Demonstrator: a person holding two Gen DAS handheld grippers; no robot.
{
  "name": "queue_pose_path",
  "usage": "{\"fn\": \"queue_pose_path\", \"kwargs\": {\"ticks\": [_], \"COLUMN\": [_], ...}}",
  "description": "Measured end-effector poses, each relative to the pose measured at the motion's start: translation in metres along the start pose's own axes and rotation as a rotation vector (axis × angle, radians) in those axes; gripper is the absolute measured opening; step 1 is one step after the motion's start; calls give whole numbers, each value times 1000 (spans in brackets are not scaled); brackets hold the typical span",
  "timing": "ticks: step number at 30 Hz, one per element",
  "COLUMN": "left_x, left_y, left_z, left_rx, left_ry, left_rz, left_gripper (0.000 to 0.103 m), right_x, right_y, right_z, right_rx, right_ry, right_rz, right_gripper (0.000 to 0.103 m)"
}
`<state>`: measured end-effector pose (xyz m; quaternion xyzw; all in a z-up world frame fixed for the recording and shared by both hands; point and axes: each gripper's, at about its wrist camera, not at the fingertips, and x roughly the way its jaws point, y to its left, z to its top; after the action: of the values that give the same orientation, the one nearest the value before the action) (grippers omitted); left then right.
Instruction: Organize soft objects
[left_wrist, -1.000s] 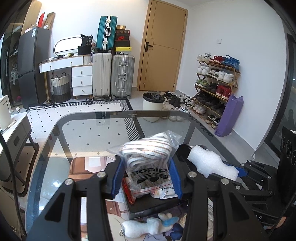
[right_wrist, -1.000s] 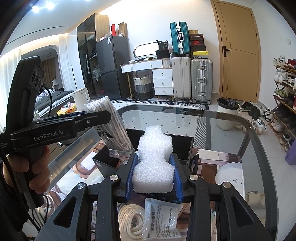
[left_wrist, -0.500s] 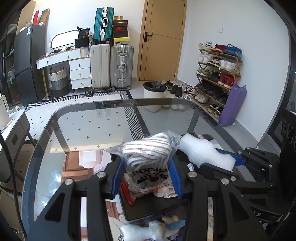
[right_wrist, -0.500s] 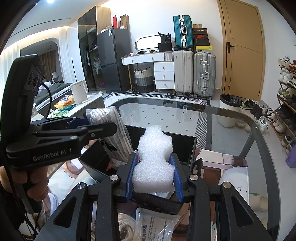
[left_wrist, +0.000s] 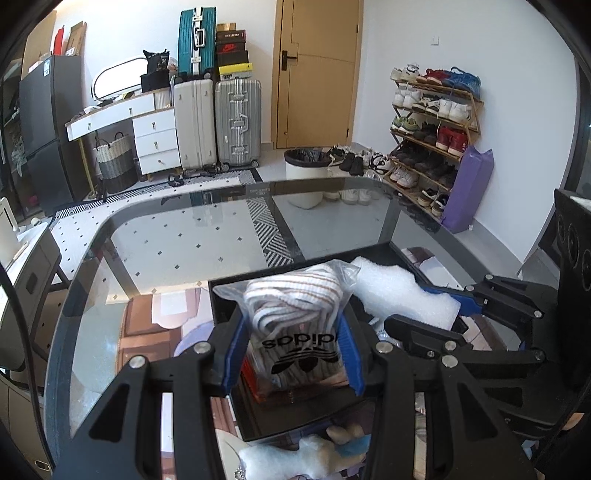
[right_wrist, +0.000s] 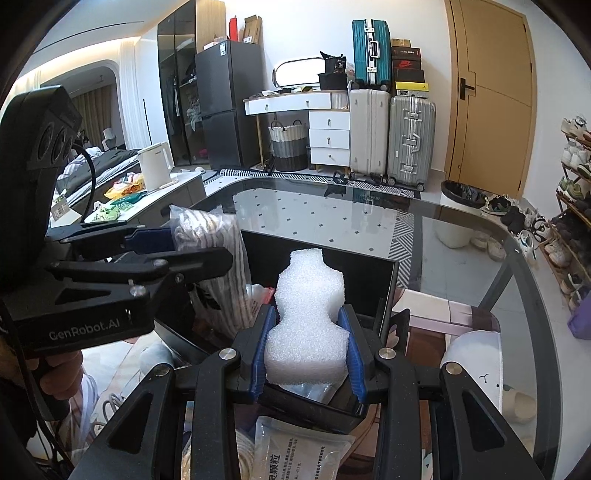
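Note:
My left gripper (left_wrist: 293, 354) is shut on a clear bag of striped socks (left_wrist: 291, 314) with a black logo, held over the open black box (left_wrist: 258, 421) on the glass table. My right gripper (right_wrist: 308, 354) is shut on a white foam block (right_wrist: 308, 314), also held over the black box (right_wrist: 384, 291). In the left wrist view the foam block (left_wrist: 399, 295) and right gripper (left_wrist: 461, 314) sit just right of the socks. In the right wrist view the sock bag (right_wrist: 214, 254) and left gripper (right_wrist: 177, 247) are at left.
A white plush toy (left_wrist: 295, 458) lies near the box's front edge. A printed sachet (right_wrist: 295, 450) and coiled rope (right_wrist: 247, 461) lie below the right gripper. The glass table (left_wrist: 184, 240) stretches ahead. Suitcases, a door and a shoe rack stand beyond.
Both grippers have moved forward and down over the black box, still holding their loads. The foam block has come closer to the sock bag.

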<state>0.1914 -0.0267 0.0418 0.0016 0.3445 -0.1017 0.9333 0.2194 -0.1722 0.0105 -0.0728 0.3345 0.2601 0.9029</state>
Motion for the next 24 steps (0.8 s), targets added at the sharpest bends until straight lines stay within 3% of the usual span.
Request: {"fn": "queue_pose_path", "kwargs": {"ticks": [24], "left_x": [10], "left_y": [2], "left_z": [-11], "left_rx": [20], "left_ry": [47], "left_rz": [6], "left_gripper": [44], "right_x": [7], "right_y": [1], "right_z": [-5], "right_rx": [0], "right_ry": [38], "right_rz": [-3], "right_gripper": [36]}}
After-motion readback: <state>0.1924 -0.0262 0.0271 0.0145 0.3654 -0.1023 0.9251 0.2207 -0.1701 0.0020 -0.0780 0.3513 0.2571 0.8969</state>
